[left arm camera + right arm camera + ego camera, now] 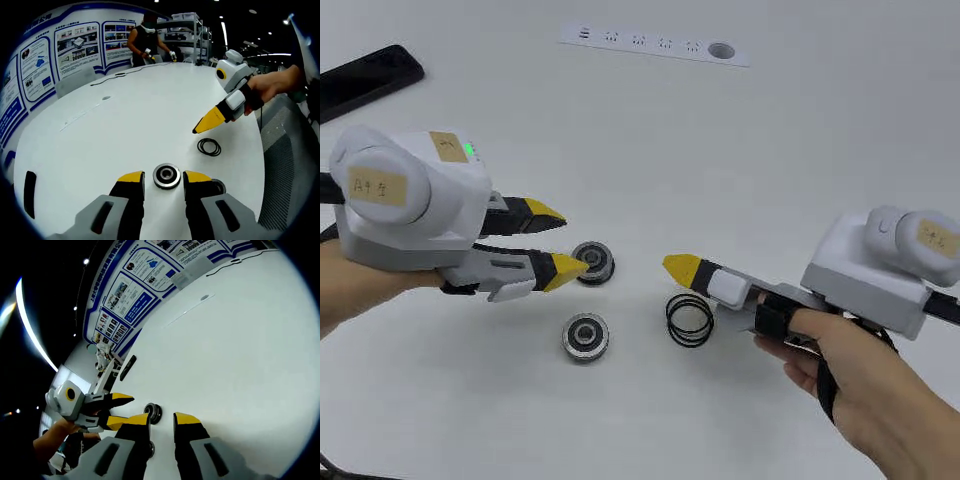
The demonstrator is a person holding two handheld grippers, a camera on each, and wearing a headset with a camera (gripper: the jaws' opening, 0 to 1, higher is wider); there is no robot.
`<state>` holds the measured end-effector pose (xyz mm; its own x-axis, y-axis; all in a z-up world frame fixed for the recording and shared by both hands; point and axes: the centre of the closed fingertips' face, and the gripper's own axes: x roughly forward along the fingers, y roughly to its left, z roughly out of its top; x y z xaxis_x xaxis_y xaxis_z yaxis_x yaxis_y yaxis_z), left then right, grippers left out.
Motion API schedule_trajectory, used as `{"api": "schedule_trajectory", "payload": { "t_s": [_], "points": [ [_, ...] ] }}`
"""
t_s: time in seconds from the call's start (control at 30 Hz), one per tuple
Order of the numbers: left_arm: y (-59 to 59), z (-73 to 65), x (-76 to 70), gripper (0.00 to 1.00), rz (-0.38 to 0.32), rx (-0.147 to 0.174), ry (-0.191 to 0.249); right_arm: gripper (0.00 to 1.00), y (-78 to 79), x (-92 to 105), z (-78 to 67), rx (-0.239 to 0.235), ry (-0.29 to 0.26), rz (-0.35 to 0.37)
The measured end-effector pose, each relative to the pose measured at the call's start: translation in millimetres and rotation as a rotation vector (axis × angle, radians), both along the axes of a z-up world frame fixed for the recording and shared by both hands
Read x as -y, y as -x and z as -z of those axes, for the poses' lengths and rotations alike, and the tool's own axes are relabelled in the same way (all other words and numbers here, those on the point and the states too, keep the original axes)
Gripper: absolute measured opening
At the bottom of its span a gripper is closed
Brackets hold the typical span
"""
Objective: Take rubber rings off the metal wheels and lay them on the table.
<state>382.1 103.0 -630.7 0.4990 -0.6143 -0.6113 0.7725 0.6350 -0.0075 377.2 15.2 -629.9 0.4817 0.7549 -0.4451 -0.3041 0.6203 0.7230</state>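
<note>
Hands hold one gripper each, low over the white surface (770, 150), pointing toward one another. The left gripper (560, 242) lies level in the left hand (360, 285), its fingers aimed to the right and spread apart with nothing pinched. A dark-rimmed metal wheel (592, 262) lies flat at the finger tips. In the left gripper view it sits just ahead of the gap between them. In the head view the nearer tip overlaps its edge, though contact cannot be told. A second wheel (585, 336) lies flat a little nearer the person, apart from both grippers. The right gripper (682, 268), in the right hand (860, 380), is rolled on its side, so the head view gives one yellow tip. The right gripper view has its fingers parted a little and empty. Loose rubber rings (689, 319), thin and black, lie overlapped on the surface just below that tip, near the two wheels. A phone (365, 78) and a power strip (655, 44) lie well apart on the far side
</note>
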Motion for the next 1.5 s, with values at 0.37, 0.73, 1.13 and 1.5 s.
{"api": "schedule_trajectory", "payload": {
  "t_s": [0.37, 0.73, 1.13, 1.5],
  "points": [
    [-1.6, 12.1, 9.3, 0.25, 0.031, -0.005, -0.033, 0.18, -2.7, -8.6, -9.5, -0.011, -0.067, 0.008],
    [-1.1, 16.2, 10.9, 0.19, 0.035, -0.01, -0.032, 0.18, -10.0, -7.2, -11.1, -0.021, -0.103, 0.03],
    [0.2, 21.5, 13.8, 0.17, 0.044, -0.026, -0.038, 0.18, -7.1, -9.5, -9.7, -0.035, -0.112, 0.025],
    [-2.6, 22.1, 13.3, 0.15, 0.054, -0.016, -0.041, 0.18, -5.3, -16.6, -9.8, -0.045, -0.126, 0.015]
  ]
}}
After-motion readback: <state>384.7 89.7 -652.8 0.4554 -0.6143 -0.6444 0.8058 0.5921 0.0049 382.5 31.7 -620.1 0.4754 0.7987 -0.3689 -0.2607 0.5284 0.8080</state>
